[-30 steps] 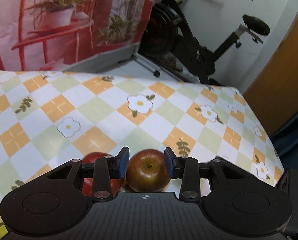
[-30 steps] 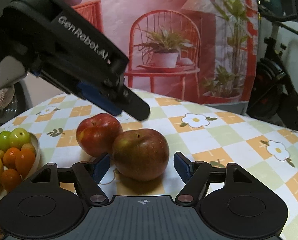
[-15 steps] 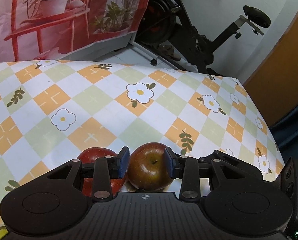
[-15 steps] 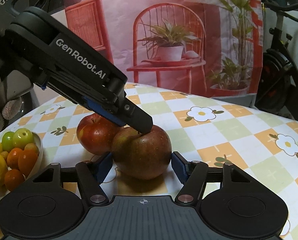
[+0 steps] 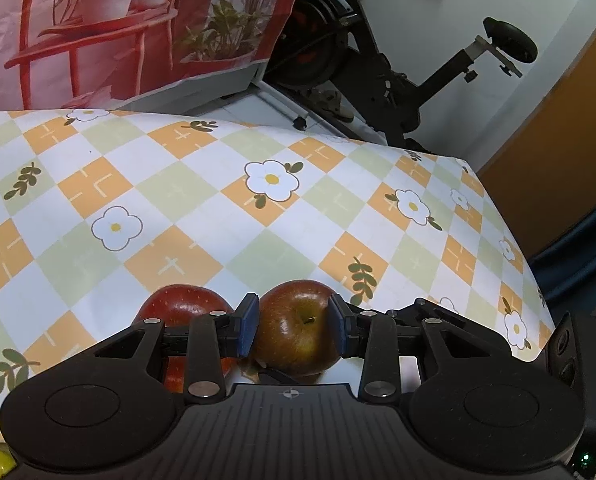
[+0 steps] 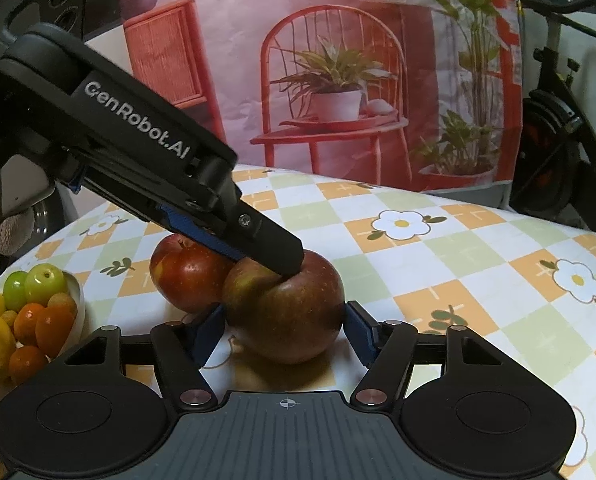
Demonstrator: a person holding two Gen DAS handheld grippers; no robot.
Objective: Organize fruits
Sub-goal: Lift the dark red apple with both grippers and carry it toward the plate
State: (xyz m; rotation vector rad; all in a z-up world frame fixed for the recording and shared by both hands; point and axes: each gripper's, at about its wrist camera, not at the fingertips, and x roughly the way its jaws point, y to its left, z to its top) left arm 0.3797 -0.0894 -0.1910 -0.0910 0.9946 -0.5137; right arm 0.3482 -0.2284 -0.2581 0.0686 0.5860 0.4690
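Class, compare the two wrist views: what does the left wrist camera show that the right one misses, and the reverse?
Left wrist only: the black exercise bike's saddle.

Right wrist only: a white bowl of small citrus and green fruits, and the left gripper from outside.

Both: the dark brownish-red apple, the brighter red apple, the checked floral tablecloth.

Left wrist view angled down over the dark apple [image 5: 298, 330], right wrist view low, level, close, both sharing it
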